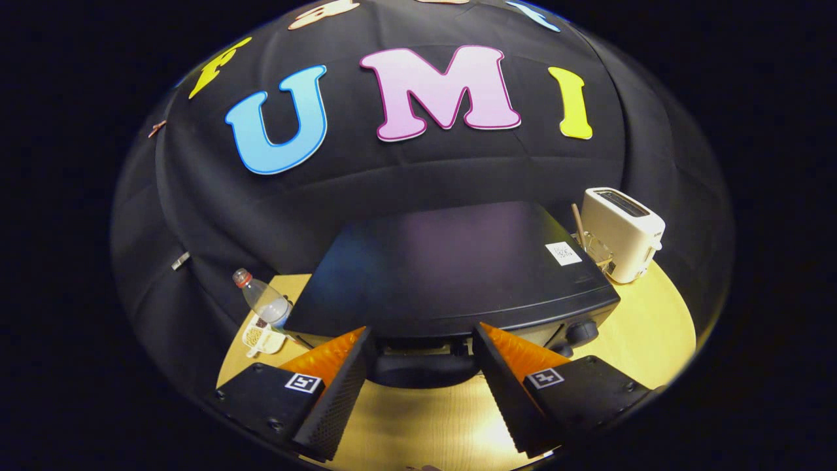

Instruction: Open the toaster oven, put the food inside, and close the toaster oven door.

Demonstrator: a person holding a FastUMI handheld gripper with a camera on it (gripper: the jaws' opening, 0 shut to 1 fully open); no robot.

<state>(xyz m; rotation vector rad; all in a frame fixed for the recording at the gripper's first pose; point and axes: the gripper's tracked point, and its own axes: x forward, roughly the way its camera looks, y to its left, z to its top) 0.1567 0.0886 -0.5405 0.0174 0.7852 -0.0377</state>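
Observation:
A black toaster oven (451,261) stands on the wooden table (654,333), and I look down on its flat top from above and in front. My gripper (424,333) is open, its fingertips level with the oven's upper front edge, nothing between them. Between the tips I see part of the oven's front and a dark rounded shape below it; I cannot tell whether the door is open. A knob (582,332) shows on the oven's right front. A small white dish with food (263,338) lies on the table left of the oven, beyond my left finger.
A clear plastic bottle with a red cap (265,299) lies beside the dish. Right of the oven stand a white slot toaster (621,232) and a glass holding a wooden stick (590,247). The black cloth wall closes in behind the table.

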